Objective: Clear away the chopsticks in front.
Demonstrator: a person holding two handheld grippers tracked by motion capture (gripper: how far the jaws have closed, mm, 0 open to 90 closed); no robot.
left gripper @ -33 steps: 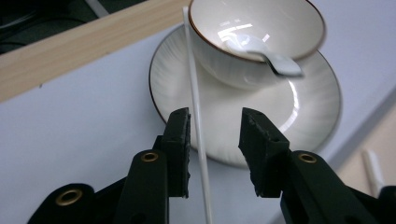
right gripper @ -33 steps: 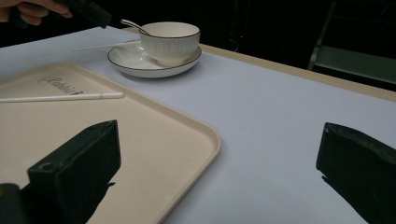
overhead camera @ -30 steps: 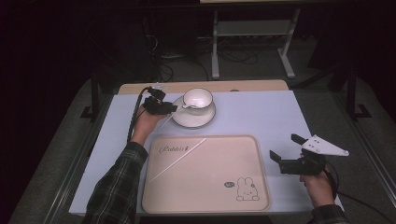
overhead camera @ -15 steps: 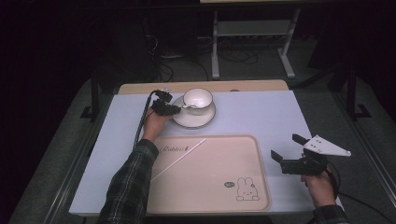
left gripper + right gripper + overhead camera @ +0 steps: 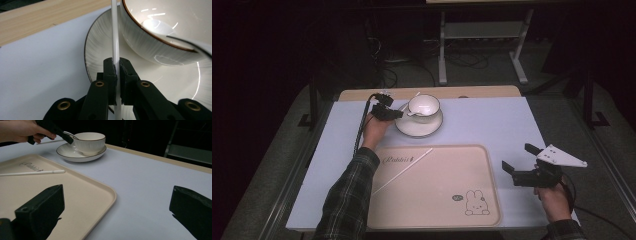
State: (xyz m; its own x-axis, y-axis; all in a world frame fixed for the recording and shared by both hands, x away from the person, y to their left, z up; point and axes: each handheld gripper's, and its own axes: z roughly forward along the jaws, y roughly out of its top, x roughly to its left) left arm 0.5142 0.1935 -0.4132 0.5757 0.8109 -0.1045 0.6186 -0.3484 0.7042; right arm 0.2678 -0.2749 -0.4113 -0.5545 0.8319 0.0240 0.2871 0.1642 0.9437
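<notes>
The left claw (image 5: 398, 114) is at the far side of the bench (image 5: 492, 120), left of centre, just beside the saucer (image 5: 419, 126). In the left gripper view its jaws are clamped on a thin white stick (image 5: 115, 47), which runs up between them and passes close along the outer wall of the cup (image 5: 162, 37); whether stick and cup touch cannot be told. In the high view the stick (image 5: 412, 97) slants over the saucer's left rim, its far end poking out past the cup (image 5: 423, 106). The cup, white with a brown rim line, stands upright on the saucer. The left hand (image 5: 375, 129) holds the gripper from the near side, its plaid sleeve (image 5: 347, 195) crossing the left part of the tray (image 5: 482, 165).

The beige tray lies at the near edge of the bench, near its middle. A second white stick (image 5: 403, 171) lies flat on the tray's left half, slanting from near the far edge toward the near left corner. A rabbit drawing (image 5: 477, 203) sits near the tray's near right corner, and some script (image 5: 397, 159) near its far left.

The right claw (image 5: 518, 158) hovers just right of the tray, near the bench's near right corner, with its jaws spread wide and nothing between them. In the right gripper view the jaws frame the tray's corner (image 5: 110, 195) and bare bench top, with the cup (image 5: 88, 142), saucer (image 5: 75, 155) and left hand (image 5: 22, 131) farther off. The right hand (image 5: 554, 200) grips it from below.
</notes>
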